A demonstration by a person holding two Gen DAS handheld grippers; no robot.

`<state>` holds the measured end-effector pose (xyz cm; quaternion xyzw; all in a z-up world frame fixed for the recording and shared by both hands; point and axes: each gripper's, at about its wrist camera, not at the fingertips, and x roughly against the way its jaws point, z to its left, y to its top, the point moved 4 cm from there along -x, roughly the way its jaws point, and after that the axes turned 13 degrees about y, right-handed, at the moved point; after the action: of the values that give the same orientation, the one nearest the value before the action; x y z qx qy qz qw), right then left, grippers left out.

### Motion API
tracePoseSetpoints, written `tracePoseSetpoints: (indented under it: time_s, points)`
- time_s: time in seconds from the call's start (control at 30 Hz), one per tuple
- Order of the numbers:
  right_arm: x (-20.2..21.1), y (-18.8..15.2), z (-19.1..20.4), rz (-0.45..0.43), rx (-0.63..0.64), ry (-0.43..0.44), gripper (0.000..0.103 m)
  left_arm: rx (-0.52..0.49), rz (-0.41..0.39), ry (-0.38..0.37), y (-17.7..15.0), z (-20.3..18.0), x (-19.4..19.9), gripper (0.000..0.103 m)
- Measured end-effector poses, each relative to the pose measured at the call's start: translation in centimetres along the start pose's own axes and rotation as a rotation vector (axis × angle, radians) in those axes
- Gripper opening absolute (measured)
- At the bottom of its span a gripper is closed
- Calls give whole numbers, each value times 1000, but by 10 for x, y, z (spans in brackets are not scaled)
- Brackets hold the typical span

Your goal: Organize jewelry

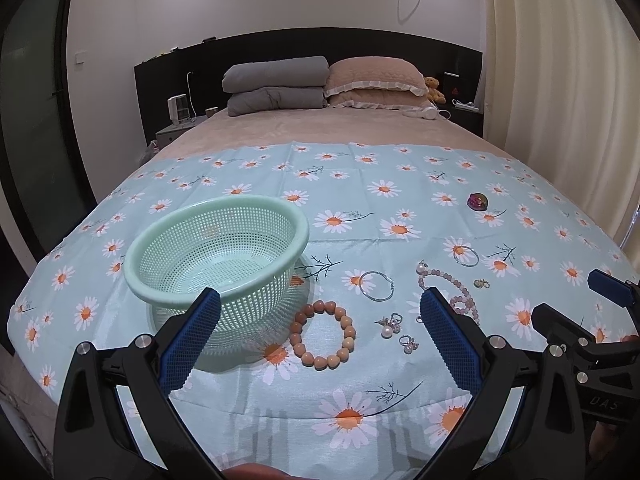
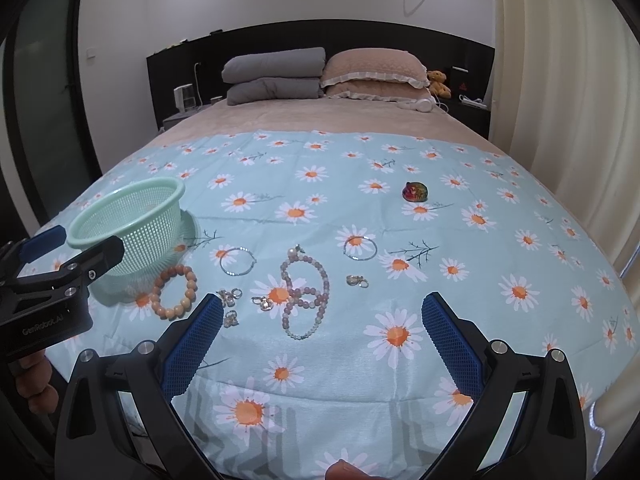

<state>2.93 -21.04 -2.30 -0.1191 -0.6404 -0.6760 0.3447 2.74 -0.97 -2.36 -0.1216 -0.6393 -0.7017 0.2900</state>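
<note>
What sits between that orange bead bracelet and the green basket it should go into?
Nothing visible: the orange bead bracelet lies on the daisy cloth right beside the green basket, which looks empty. Only the basket's wall must be cleared.

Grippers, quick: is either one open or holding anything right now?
Left gripper: open, holding nothing, above the daisy cloth.
Right gripper: open, holding nothing.
</note>
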Motion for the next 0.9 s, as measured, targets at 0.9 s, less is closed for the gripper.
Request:
tracePoseSetpoints:
  time_s: [0.9]
  points:
    - [-41, -9, -11, 82, -27, -4, 96, -26, 77, -8, -15, -10, -40, 98]
